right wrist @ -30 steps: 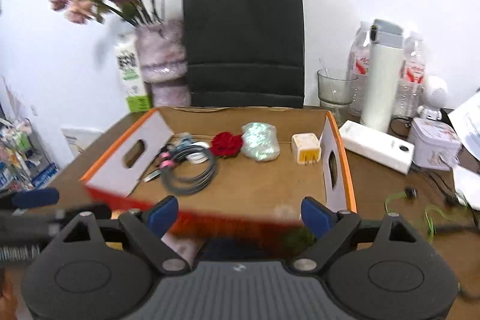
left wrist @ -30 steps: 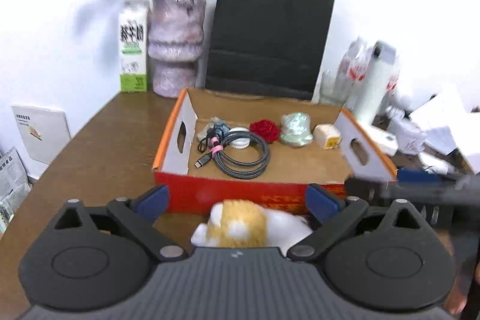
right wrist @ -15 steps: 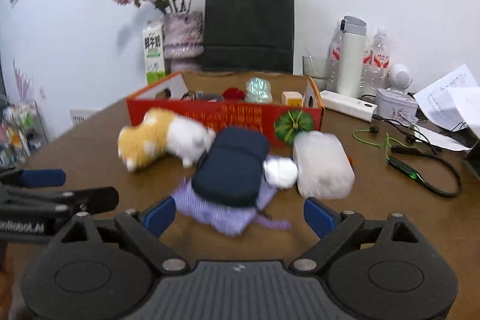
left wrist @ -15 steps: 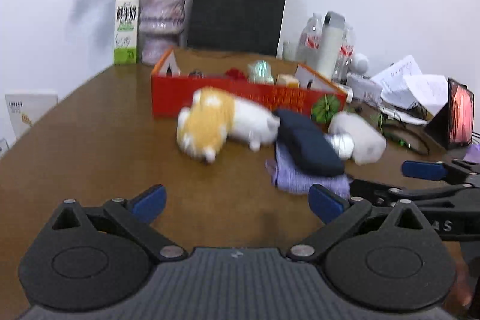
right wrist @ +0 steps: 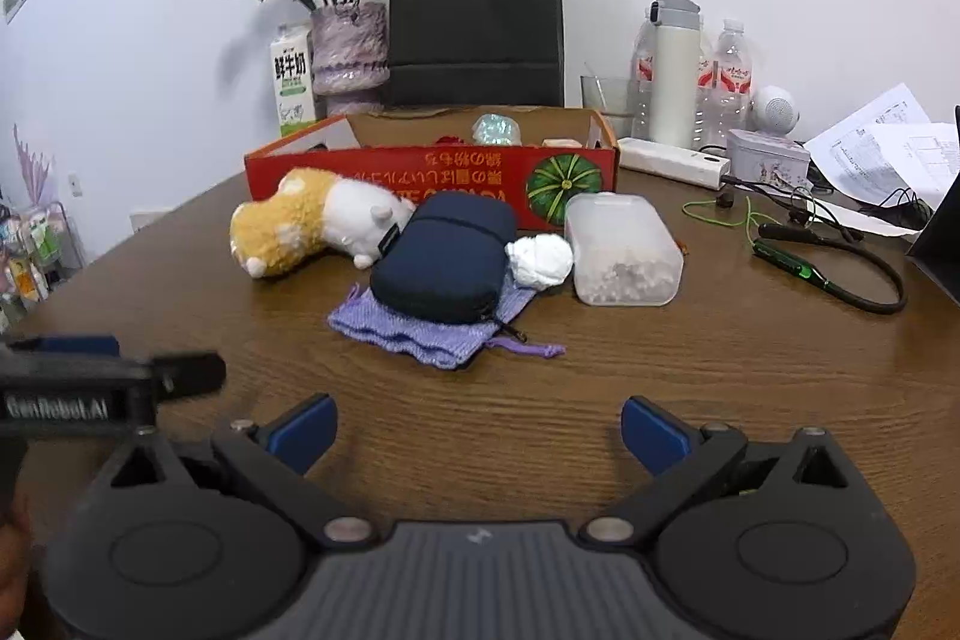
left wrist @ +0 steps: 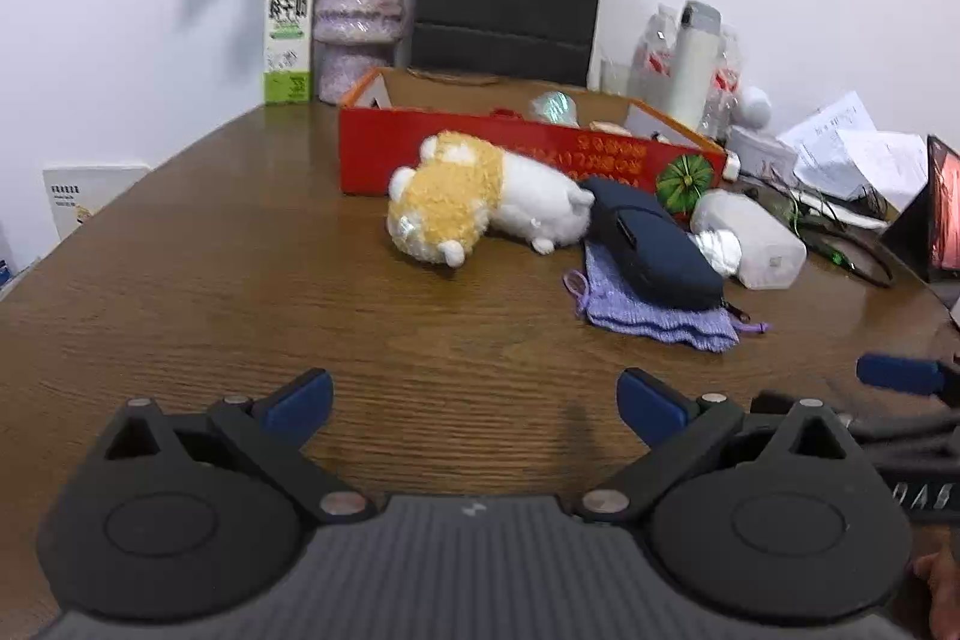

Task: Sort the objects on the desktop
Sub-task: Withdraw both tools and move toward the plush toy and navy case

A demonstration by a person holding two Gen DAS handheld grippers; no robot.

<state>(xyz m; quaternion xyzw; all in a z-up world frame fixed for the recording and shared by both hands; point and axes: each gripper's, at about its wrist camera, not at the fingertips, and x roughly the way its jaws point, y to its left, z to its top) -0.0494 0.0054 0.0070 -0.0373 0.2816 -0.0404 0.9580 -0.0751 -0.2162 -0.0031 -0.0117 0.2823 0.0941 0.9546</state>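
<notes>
1. The left gripper (left wrist: 474,403) hangs low over the bare wooden table (left wrist: 240,292), its blue-padded jaws wide apart with only tabletop between them.
2. The right gripper (right wrist: 477,430) is just beside it on the right; its jaws are opening, and nothing lies between them.
3. Ahead of both, well clear of the fingertips, a cluster of loose things lies on the table in front of a red box (right wrist: 432,187).
4. A plush toy (right wrist: 306,226), orange and white, lies on its side ahead and left of the right gripper, almost straight ahead of the left one, touching the front wall of the box.
5. A navy pouch (right wrist: 444,265) lies straight ahead of the right gripper, on top of a purple knit bag (right wrist: 414,331), one end against the plush.
6. A white wad (right wrist: 540,259) sits between the pouch and a clear tub (right wrist: 621,250), ahead and slightly right of the right gripper; the tub's far end meets the box.
7. Inside the box, farther off, a red item and a pale wrapped one show above the wall; the rest is hidden.
8. Beyond the box stand a black bag (right wrist: 474,22), a vase (right wrist: 348,52) of flowers and a milk carton (right wrist: 293,82).
9. Far right of the right gripper lie a green cable (right wrist: 828,274), a white power bank (right wrist: 672,160) and papers (right wrist: 888,148).
</notes>
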